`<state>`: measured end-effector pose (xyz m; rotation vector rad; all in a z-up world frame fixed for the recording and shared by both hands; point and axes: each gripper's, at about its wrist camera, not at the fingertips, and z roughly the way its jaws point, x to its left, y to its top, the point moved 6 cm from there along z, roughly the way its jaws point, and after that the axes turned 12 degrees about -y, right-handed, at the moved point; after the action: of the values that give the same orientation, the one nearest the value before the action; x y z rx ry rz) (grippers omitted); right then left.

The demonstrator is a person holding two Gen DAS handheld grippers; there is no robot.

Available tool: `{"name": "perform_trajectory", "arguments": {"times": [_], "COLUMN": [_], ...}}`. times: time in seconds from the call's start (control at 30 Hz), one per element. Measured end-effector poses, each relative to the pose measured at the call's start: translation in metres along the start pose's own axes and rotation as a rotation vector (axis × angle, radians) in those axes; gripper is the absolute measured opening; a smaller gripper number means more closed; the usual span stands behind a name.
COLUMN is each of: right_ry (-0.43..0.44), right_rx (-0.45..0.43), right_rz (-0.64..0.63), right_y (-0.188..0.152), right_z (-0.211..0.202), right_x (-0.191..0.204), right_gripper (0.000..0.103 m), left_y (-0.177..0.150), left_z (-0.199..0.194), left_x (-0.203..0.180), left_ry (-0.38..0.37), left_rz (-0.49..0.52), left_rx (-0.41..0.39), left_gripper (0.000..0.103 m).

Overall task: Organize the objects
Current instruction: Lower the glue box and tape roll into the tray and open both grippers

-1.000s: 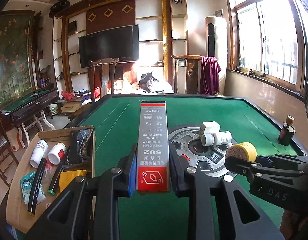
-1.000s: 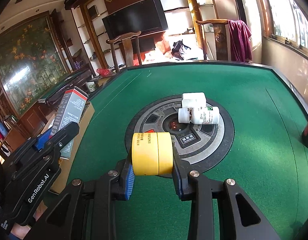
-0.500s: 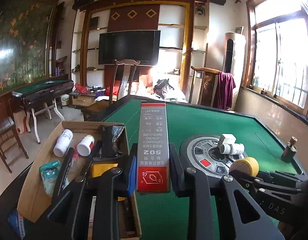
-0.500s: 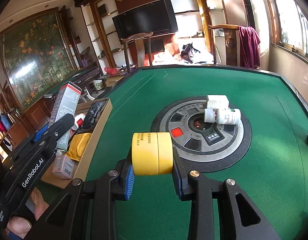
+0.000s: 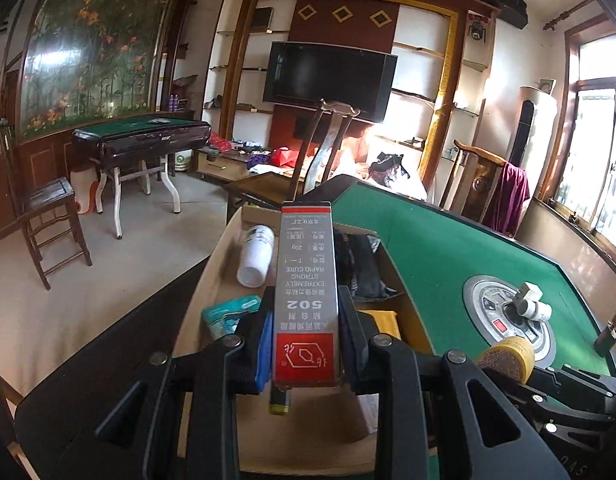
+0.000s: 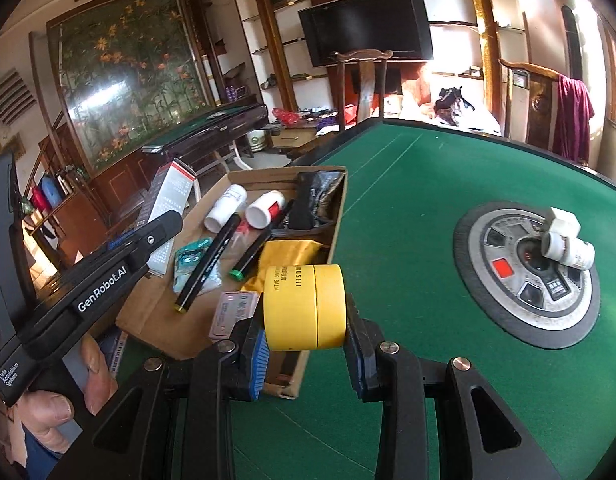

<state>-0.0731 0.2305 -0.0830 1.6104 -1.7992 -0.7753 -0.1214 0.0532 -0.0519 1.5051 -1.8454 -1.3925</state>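
Glue box point(image 5: 306, 292), grey with a red end, sits clamped between the left gripper point(image 5: 306, 344) pads, held over the cardboard tray point(image 6: 156, 312) at the green table's point(image 6: 447, 184) left edge. Just beside the tray, the right gripper point(image 6: 306, 344) is closed on a yellow balm jar point(image 6: 304, 306). Both tilt downward.

Grey 502 glue carton point(image 5: 306, 292), red end nearest the camera, clamped lengthwise above the cardboard box point(image 6: 156, 312). Yellow balm jar point(image 6: 304, 307) on its side, gripped at both ends, over the box's near corner by the green felt.
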Motion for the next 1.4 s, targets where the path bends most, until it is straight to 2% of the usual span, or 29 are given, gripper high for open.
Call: {"name": "perform_trajectory", "arguments": {"times": [0.2,0.5,0.7,0.9,1.0,1.03,1.1,1.17,1.4], "right_ry": [0.038,0.077,0.059,0.030,0.010,0.008,-0.001,0.014,0.076], "right_rx": [0.050,0.093,0.065,0.032,-0.005,-0.013,-0.033,-0.054,-0.041], "right_rz": [-0.026,-0.076,-0.137,-0.187,-0.211,-0.225,-0.238,-0.209,-0.088], "right_y": [-0.003,-0.006,-0.006,-0.002,0.004,0.005,0.007,0.010,0.017], "right_z": [0.025,0.045,0.048,0.053,0.052,0.050,0.045,0.037,0.022], "right_x": [0.026,0.058,0.073,0.079,0.083,0.085,0.086,0.082,0.052], "right_gripper": [0.035,0.035,0.036,0.036,0.036,0.038,0.056,0.063,0.063], "left_y": [-0.012,-0.019,-0.022,-0.019,-0.016,-0.016,-0.014,-0.014,-0.010], "left_z": [0.009,0.021,0.026,0.020,0.014,0.013,0.011,0.012,0.008], "left_x": [0.030,0.037,0.046,0.045,0.049,0.050,0.052,0.052,0.049], "left_ry": [0.022,-0.033,-0.068,-0.054,-0.041,-0.039,-0.032,-0.032,-0.015], "left_rz": [-0.064,-0.119,-0.173,-0.169,-0.177,-0.180,-0.185,-0.187,-0.166], "left_rx": [0.049,0.093,0.114,0.075,0.046,0.040,0.029,0.027,0.009], "left_gripper": [0.027,0.027,0.027,0.027,0.033,0.036,0.039,0.040,0.042]}}
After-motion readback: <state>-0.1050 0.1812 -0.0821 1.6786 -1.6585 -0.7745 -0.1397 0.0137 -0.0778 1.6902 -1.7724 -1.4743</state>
